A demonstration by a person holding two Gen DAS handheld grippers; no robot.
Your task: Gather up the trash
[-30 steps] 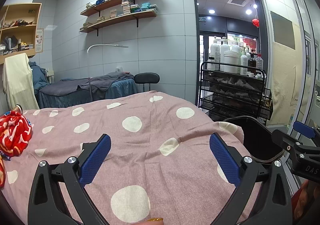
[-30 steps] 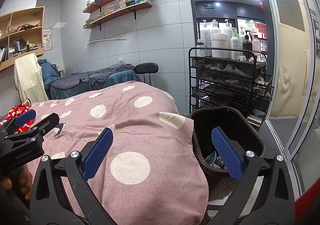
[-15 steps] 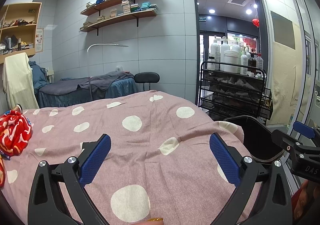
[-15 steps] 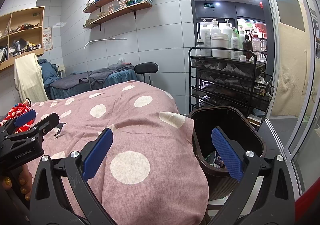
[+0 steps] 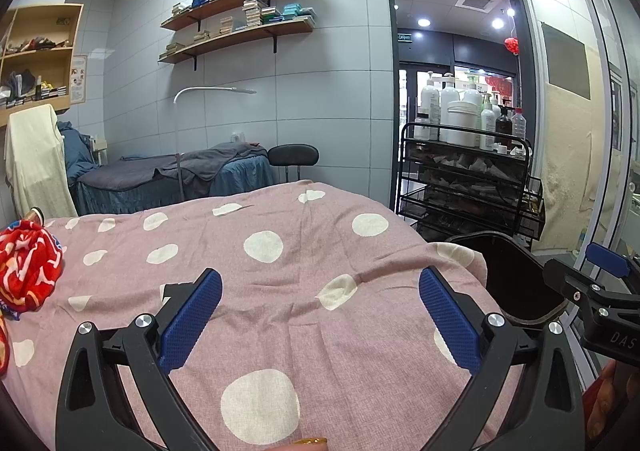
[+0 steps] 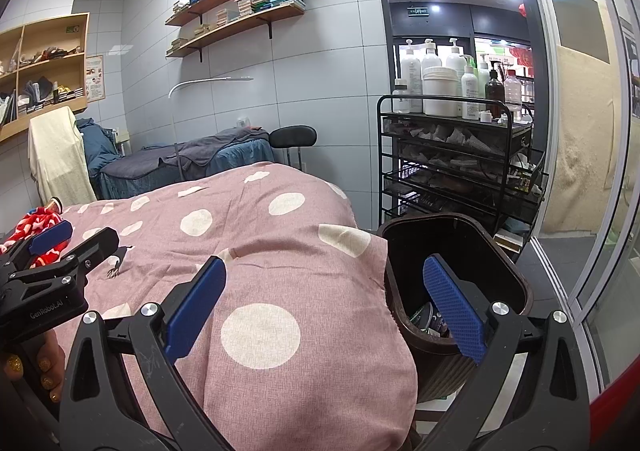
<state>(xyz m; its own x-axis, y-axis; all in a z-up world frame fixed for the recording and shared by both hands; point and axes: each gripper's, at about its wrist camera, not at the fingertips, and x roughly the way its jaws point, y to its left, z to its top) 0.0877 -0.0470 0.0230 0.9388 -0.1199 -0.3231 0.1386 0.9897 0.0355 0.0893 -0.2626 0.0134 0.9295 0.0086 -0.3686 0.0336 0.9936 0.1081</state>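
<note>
Left tool (image 5: pixel 320 303) and right tool (image 6: pixel 324 295): both spread apart, empty. Bed (image 5: pixel 304 315) below; bin (image 6: pixel 460 251) beside it holds trash.

Bright, even ceiling light, sharp focus, strong fisheye bending and dark vignetted corners.

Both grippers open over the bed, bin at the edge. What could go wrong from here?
1. The bin sits tight against the hanging bedcover; a snagged cover could tip it.
2. The right gripper holds nothing and no loose trash shows on the cover, so it may grab fabric.
</note>
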